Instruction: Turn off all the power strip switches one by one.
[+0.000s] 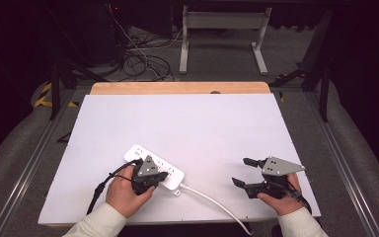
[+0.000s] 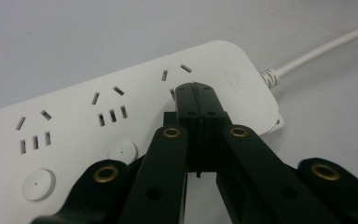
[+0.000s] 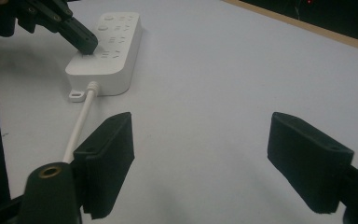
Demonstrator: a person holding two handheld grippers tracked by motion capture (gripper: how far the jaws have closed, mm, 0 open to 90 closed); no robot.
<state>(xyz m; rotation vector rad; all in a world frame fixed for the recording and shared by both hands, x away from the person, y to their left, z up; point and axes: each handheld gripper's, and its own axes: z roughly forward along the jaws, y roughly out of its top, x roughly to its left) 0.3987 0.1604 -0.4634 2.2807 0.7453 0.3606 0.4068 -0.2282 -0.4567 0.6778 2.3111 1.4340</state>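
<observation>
**Pressing down on a white power strip**

Lying flat at about seven o'clock on the white surface [image 1: 187,123]: power strip [image 1: 154,168], with cord [image 1: 212,201] trailing off toward five o'clock. Bearing down on the strip's top face near its cord end, beside the last socket group: left gripper [image 2: 196,91], jaws clenched together on nothing. Waiting well apart at about four o'clock: right gripper [image 1: 244,172], jaws released wide, grasping nothing. Probably handling as a light, rigid plastic bar, smooth and likely sliding under a push; best gripping across the narrow long sides, not by the pliant cord. Round switch buttons [image 2: 122,150] sitting beside the sockets.
</observation>
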